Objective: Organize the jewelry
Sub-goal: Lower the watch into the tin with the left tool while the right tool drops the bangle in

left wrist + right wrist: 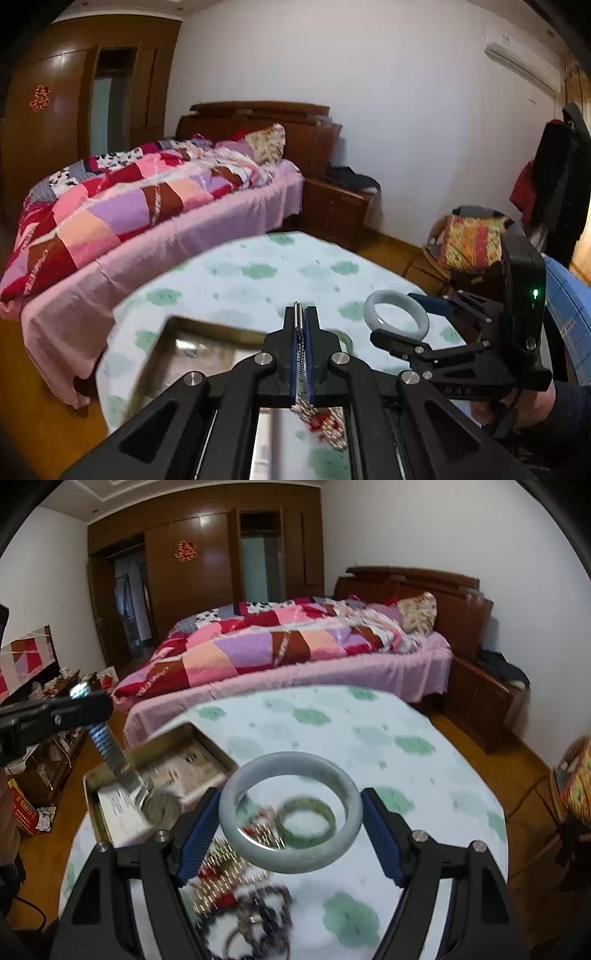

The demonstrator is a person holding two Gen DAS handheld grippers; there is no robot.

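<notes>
My right gripper [290,812] is shut on a pale jade bangle [255,845] and holds it level above the table; the bangle also shows in the left wrist view [395,314]. My left gripper [303,321] is shut on a silver metal watch band [302,354] that hangs down from its pads; in the right wrist view the band [107,749] dangles over an open metal tin [159,746]. On the table under the bangle lie a green bangle [306,821] and a heap of bead bracelets [240,897].
The round table has a white cloth with green patches [369,738]. The tin [199,328] holds papers. A bed with a patchwork quilt [277,642] stands behind the table. A basket with patterned cloth [469,240] sits on the floor to the right.
</notes>
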